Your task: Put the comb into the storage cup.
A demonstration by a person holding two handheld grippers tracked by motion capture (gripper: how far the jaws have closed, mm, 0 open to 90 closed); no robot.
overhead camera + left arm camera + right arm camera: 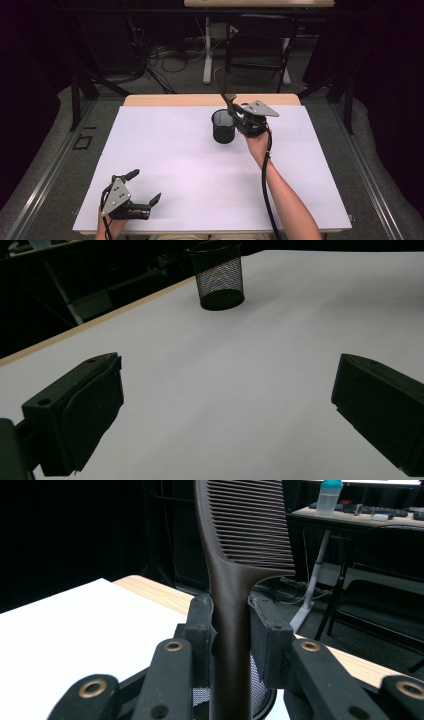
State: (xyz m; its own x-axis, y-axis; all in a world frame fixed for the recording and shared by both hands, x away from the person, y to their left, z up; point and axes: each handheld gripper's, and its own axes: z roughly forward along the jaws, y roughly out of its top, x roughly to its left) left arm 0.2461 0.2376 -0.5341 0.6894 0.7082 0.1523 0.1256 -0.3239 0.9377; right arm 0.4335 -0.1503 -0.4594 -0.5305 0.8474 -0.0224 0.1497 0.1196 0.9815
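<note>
A black mesh cup [223, 126] stands upright on the white table [175, 160], toward the far middle; it also appears at the top of the left gripper view [218, 276]. My right gripper [237, 111] hovers just right of the cup's rim, shut on the handle of a dark brown comb [223, 87] that points up and away. In the right gripper view the comb [239, 545] rises between the two pads, with the cup's mesh [257, 690] just beneath. My left gripper [145, 187] rests open near the front left edge, nothing between its fingers [80, 410].
Past the table's far wooden edge [210, 99] stand a black folding chair [260, 45] and a white desk leg [207, 50] among floor cables. A bottle [330, 497] sits on a desk far behind.
</note>
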